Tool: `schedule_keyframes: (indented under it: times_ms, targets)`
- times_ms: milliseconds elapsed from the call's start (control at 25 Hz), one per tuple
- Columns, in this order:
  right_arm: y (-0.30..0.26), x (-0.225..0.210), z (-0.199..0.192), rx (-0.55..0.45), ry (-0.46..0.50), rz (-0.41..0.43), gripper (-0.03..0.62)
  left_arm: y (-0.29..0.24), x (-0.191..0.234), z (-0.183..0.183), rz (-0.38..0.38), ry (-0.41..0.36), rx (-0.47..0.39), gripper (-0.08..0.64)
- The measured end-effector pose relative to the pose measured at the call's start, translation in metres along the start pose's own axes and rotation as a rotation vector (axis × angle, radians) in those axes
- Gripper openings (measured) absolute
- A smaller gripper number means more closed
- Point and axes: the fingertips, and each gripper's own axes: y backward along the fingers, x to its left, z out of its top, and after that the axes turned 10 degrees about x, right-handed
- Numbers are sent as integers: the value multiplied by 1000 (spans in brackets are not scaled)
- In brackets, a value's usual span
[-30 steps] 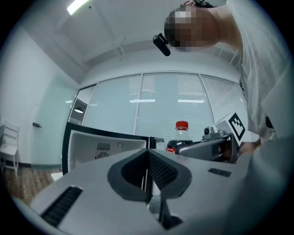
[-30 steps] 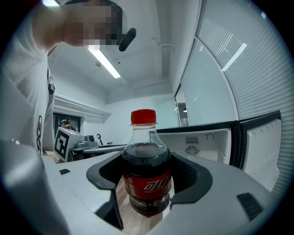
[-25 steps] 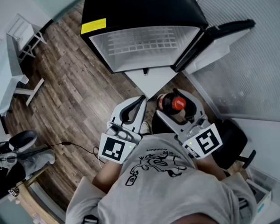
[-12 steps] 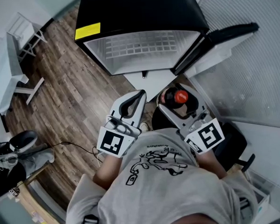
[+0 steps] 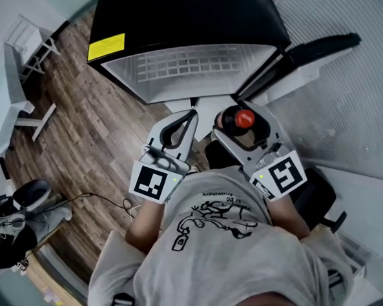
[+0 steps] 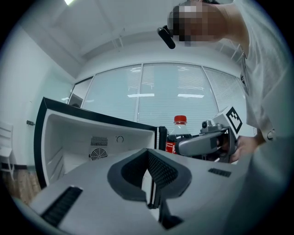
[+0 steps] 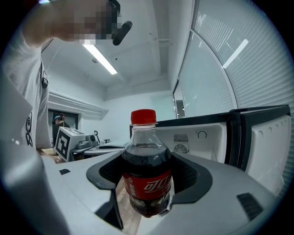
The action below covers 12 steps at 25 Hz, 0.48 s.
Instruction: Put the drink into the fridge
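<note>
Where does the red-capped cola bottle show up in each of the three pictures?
Head view: right of centre, the bottle is seen from above, held in the right gripper.
Left gripper view: right of centre, upright, beyond the fridge's edge.
Right gripper view: dead centre, clamped between the jaws.
Shared landmark: the open fridge, visible in all three.

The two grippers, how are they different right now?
The right gripper is shut on a cola bottle; the left gripper is shut on nothing. The right gripper's jaws are held apart by the bottle; the left's touch. Both are gray and point at the open fridge.
</note>
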Motion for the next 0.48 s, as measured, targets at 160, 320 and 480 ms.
schedule_keyframes:
  times_ms: [160, 320, 480]
  targets:
    - [-13, -12, -4, 7, -4, -10, 324, -16, 10, -6, -5, -15, 10, 2]
    - [-25, -20, -6, 13, 7, -4, 324, -33, 17, -15, -29, -33, 35, 2]
    - [-35, -29, -11, 18, 20, -2, 324, -48, 20, -27, -58, -54, 65, 2]
